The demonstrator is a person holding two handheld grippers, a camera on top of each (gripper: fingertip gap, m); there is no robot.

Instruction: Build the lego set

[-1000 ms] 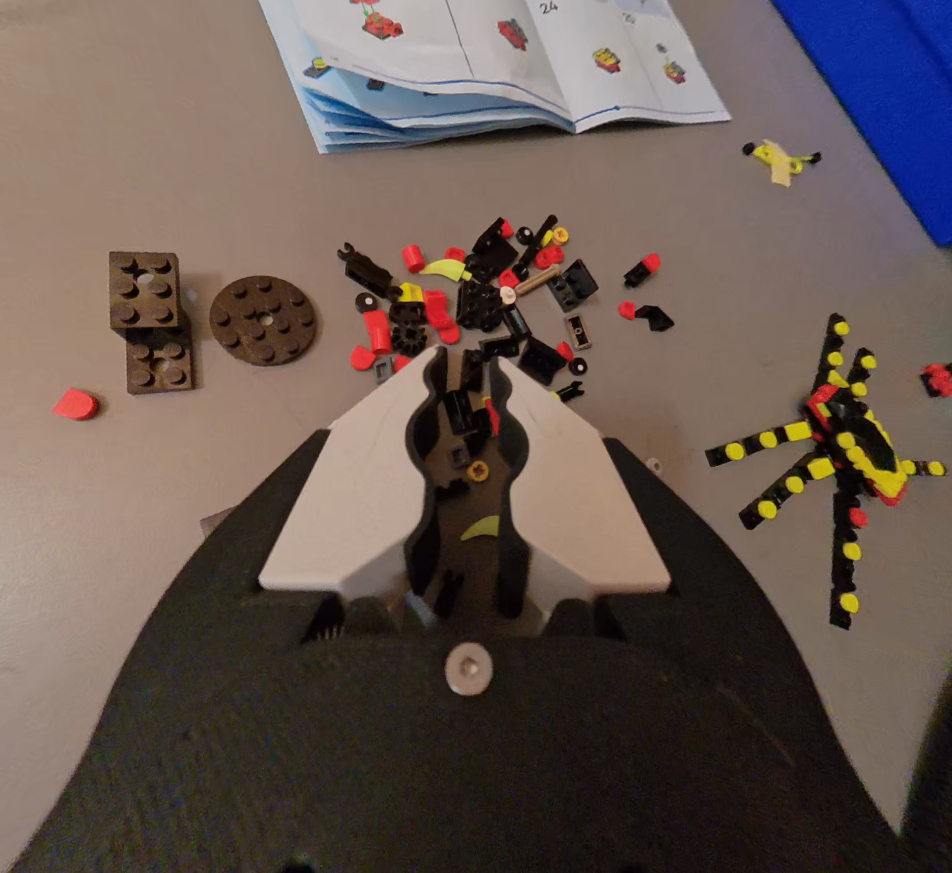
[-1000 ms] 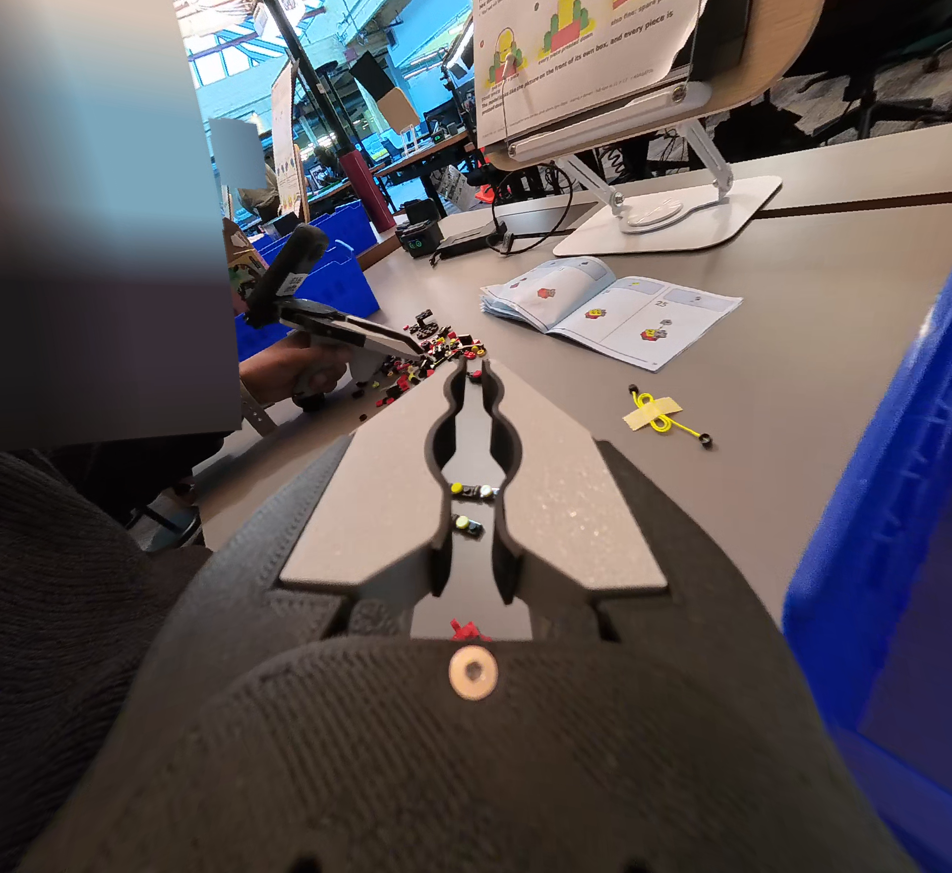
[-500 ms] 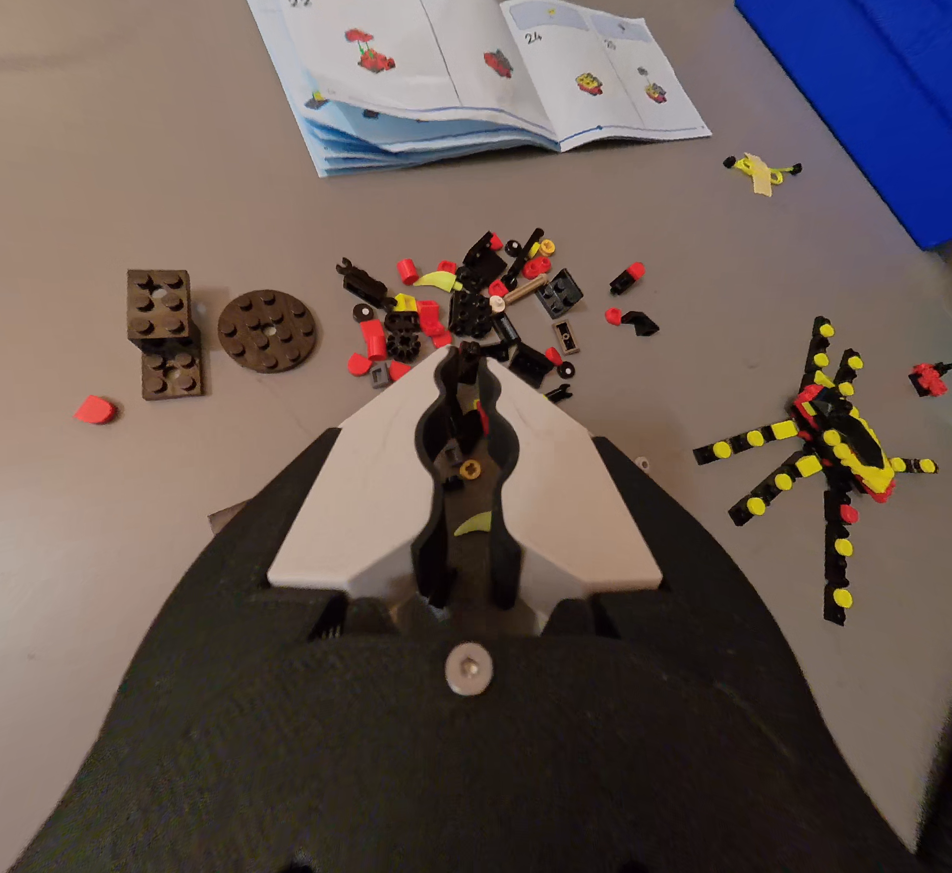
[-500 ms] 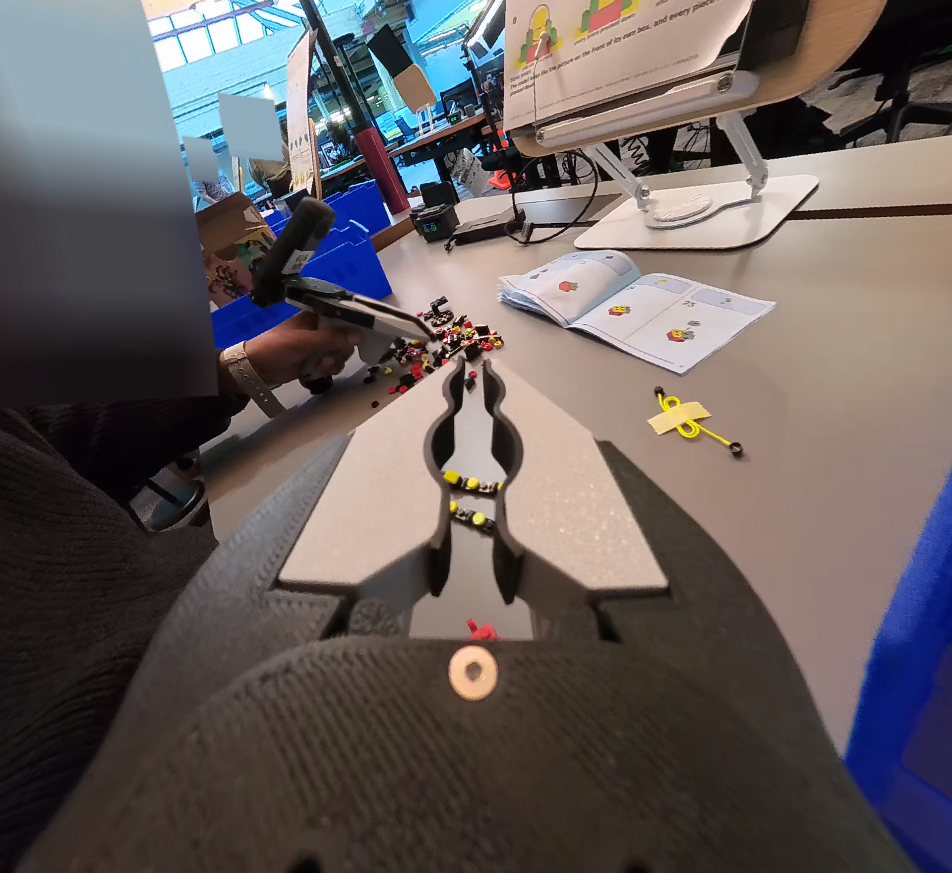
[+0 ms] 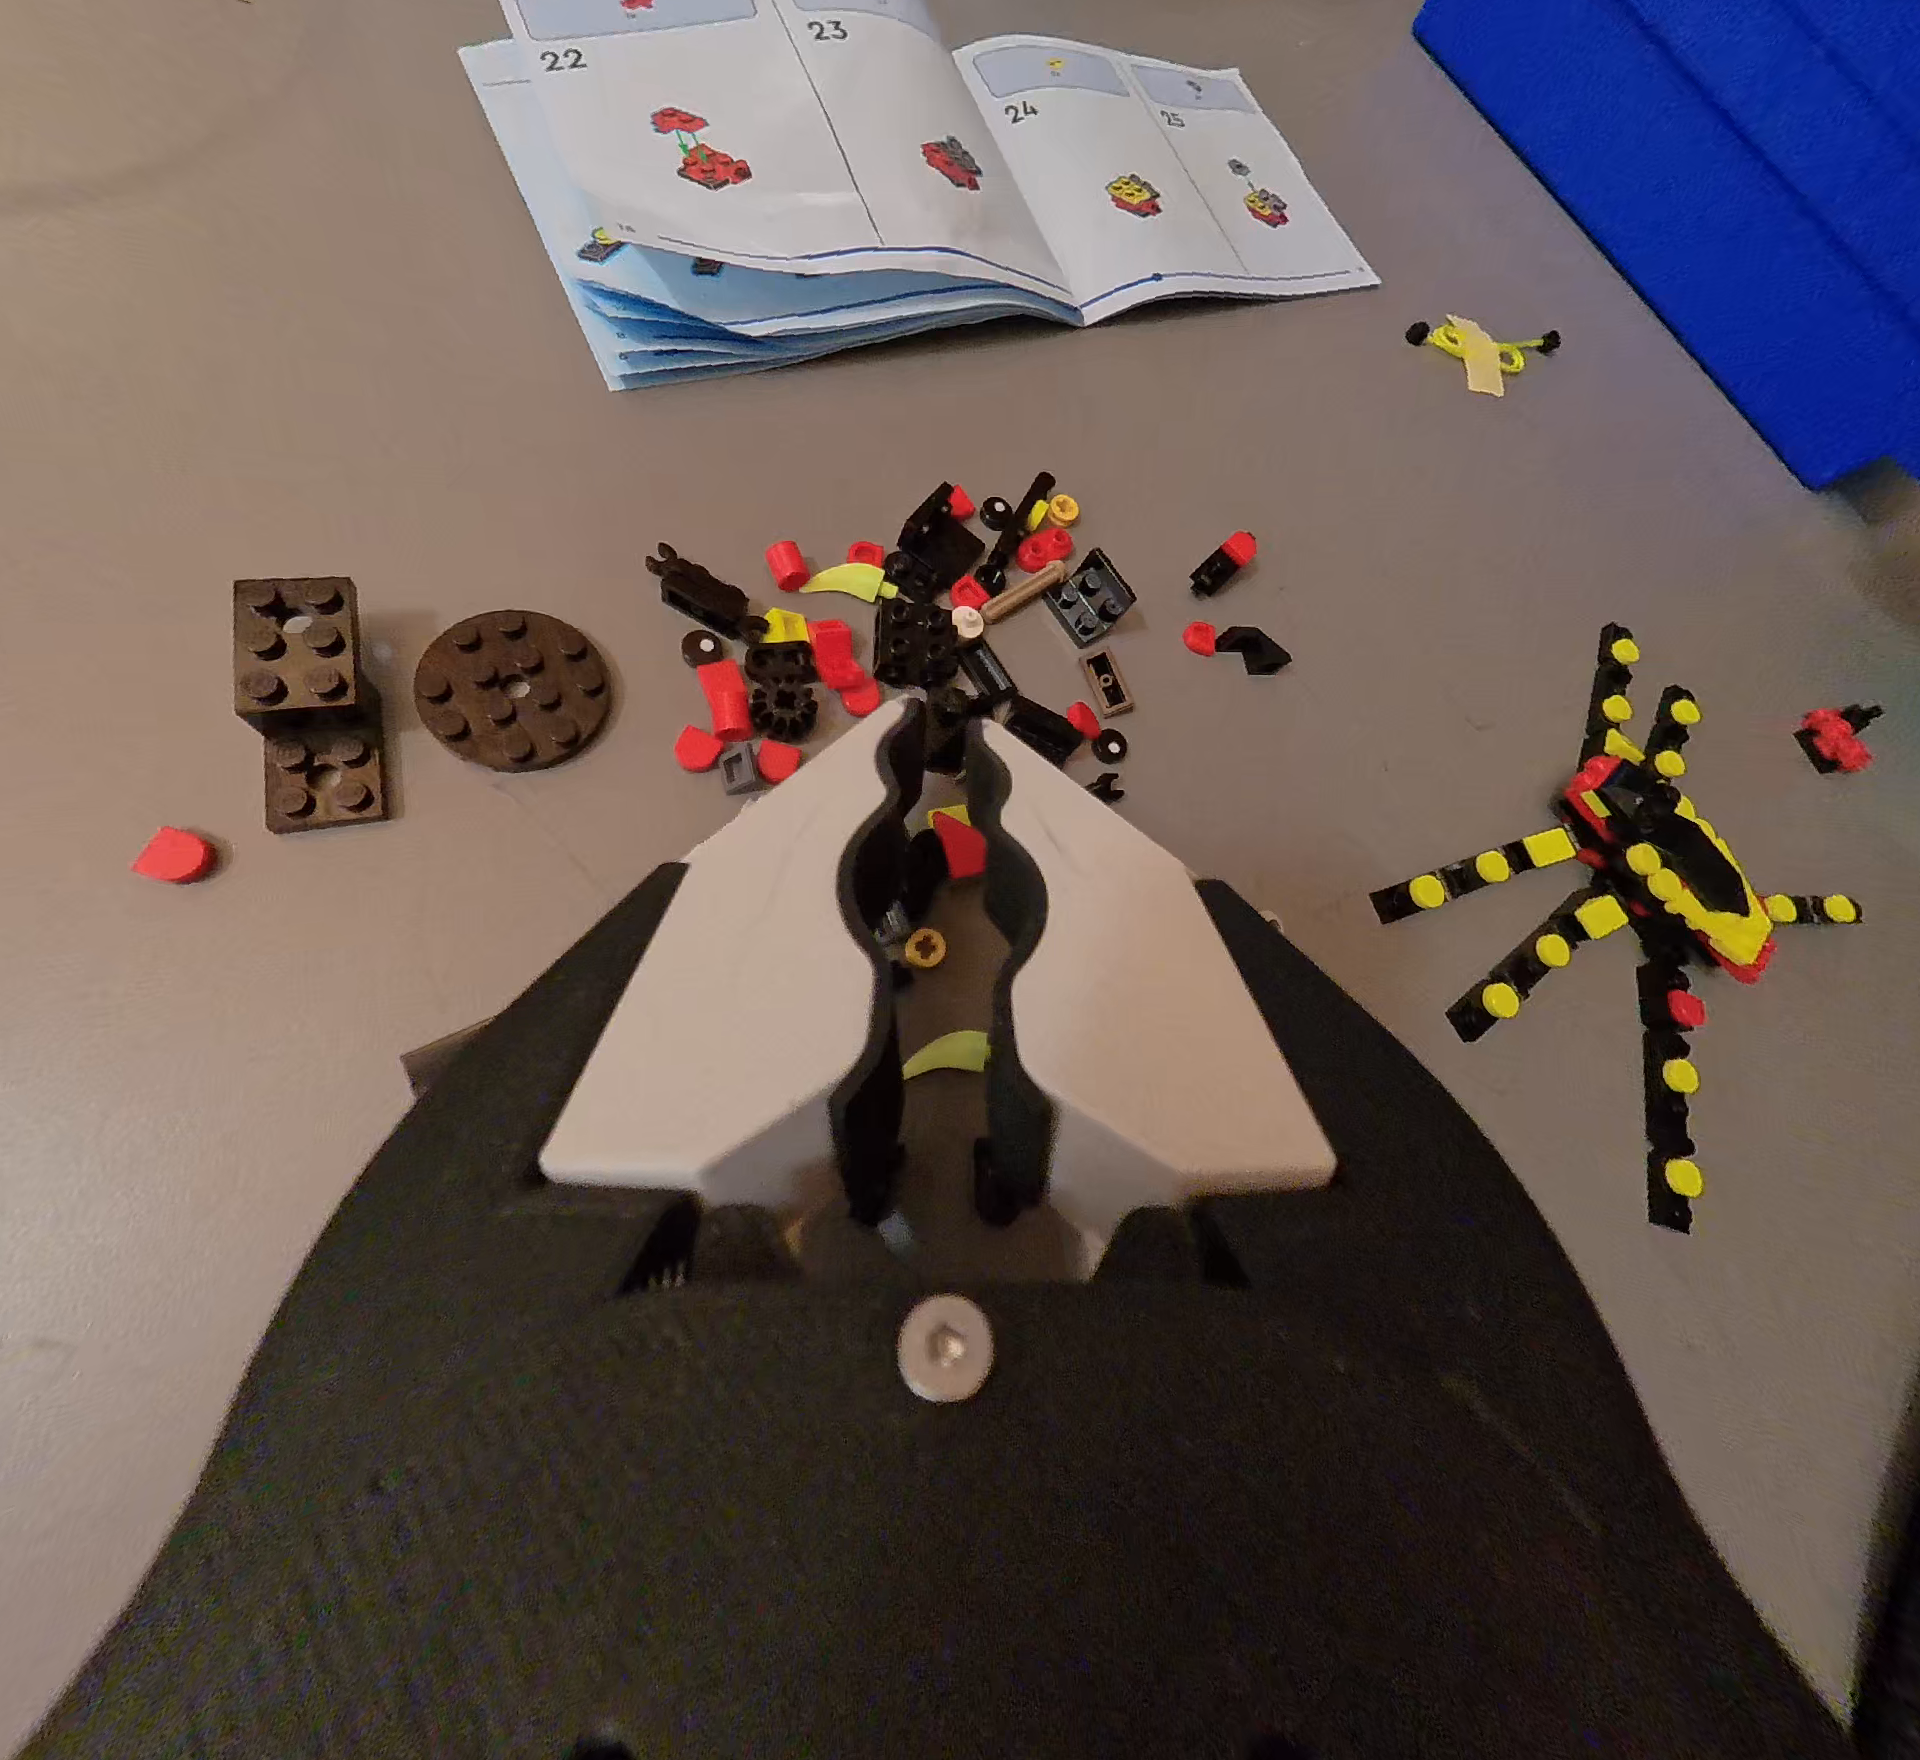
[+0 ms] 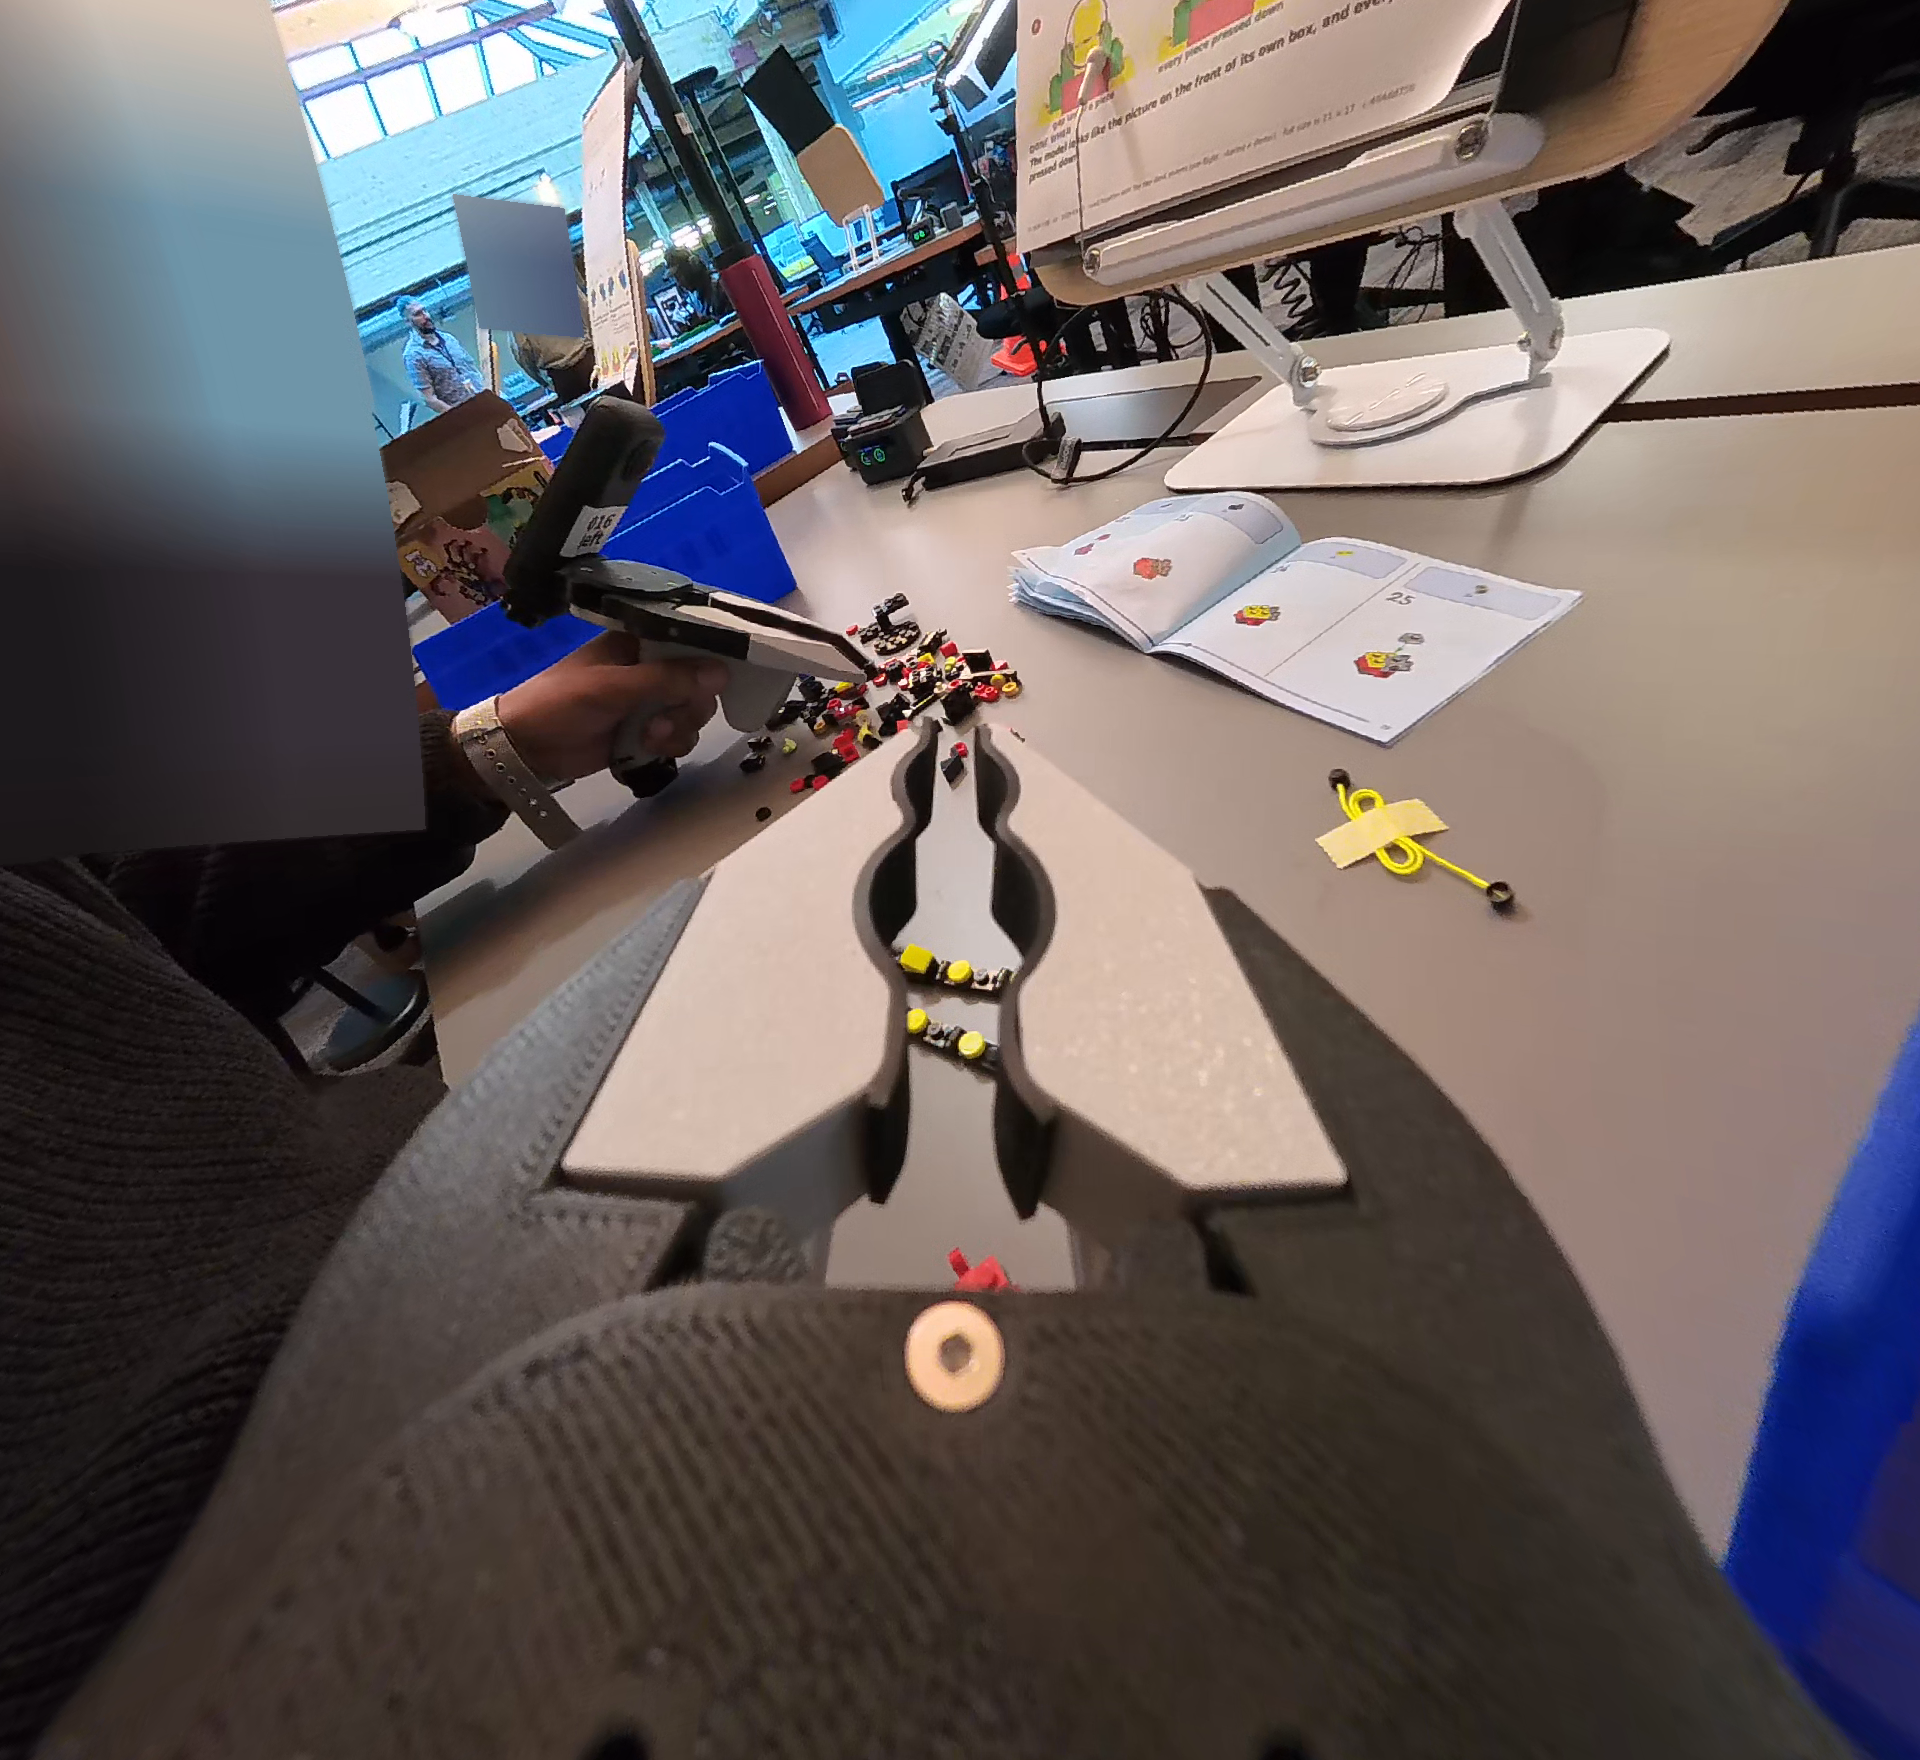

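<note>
Left tool [image 5: 943, 736] nearly pressed together, tips pinching a small black piece [image 5: 948, 721] at the near edge of the loose lego pile [image 5: 925, 630] on the desk [image 5: 208, 360]. Right of it, well apart, the black-and-yellow spider model [image 5: 1652, 889]; beyond the pile, the open instruction booklet [image 5: 894, 172]. Right tool [image 6: 956, 754] narrowly parted, gripping nothing, hovering over the spider's legs

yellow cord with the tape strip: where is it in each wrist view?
Left wrist view: yellow cord upper right, beside the blue bin.
Right wrist view: same cord right of centre, on bare table.
Shared landmark: open instruction booklet, lying beyond it in both.
</note>
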